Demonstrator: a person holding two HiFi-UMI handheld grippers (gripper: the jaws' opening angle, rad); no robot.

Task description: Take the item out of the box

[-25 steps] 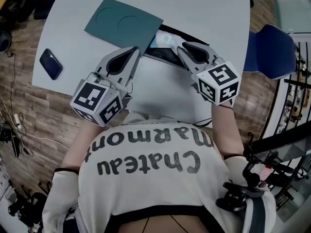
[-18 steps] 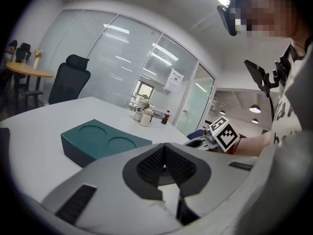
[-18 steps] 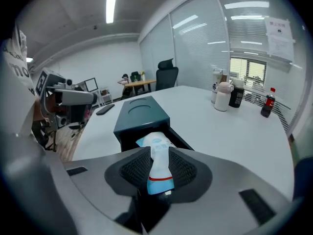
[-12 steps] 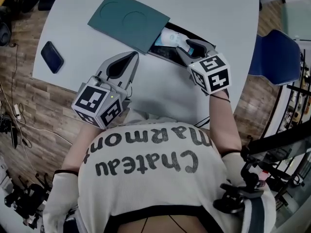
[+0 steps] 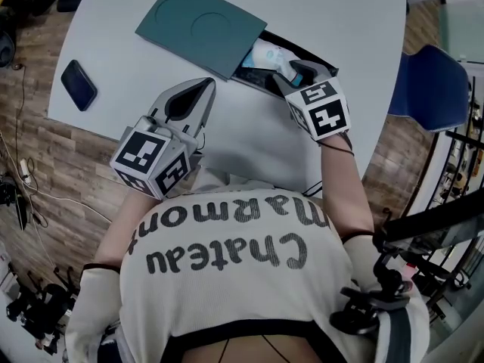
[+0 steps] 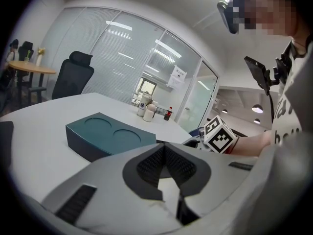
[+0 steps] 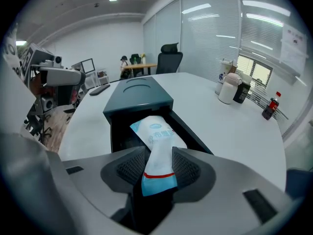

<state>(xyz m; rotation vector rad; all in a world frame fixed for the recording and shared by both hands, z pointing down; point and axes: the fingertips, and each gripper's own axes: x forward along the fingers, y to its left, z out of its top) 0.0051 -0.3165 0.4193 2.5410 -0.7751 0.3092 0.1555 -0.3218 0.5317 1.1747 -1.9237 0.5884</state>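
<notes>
A dark teal box (image 5: pixel 200 29) lies on the white table (image 5: pixel 113 51), its black drawer (image 5: pixel 311 54) slid out to the right. In the drawer rests a white and blue packet (image 5: pixel 265 54). My right gripper (image 5: pixel 291 72) reaches into the drawer. In the right gripper view its jaws are opening, one on each side of the packet (image 7: pixel 159 151), whose near end pokes out between the pads. My left gripper (image 5: pixel 206 85) hovers over the table just in front of the box (image 6: pixel 105 138), shut with nothing in it.
A dark phone (image 5: pixel 79 85) lies near the table's left edge. A blue chair (image 5: pixel 431 82) stands to the right of the table. Bottles and a white jar (image 7: pixel 230 89) stand further along the table.
My right gripper has moved forward over the open drawer and its jaws have spread around the packet's near end. The left gripper has barely moved.
</notes>
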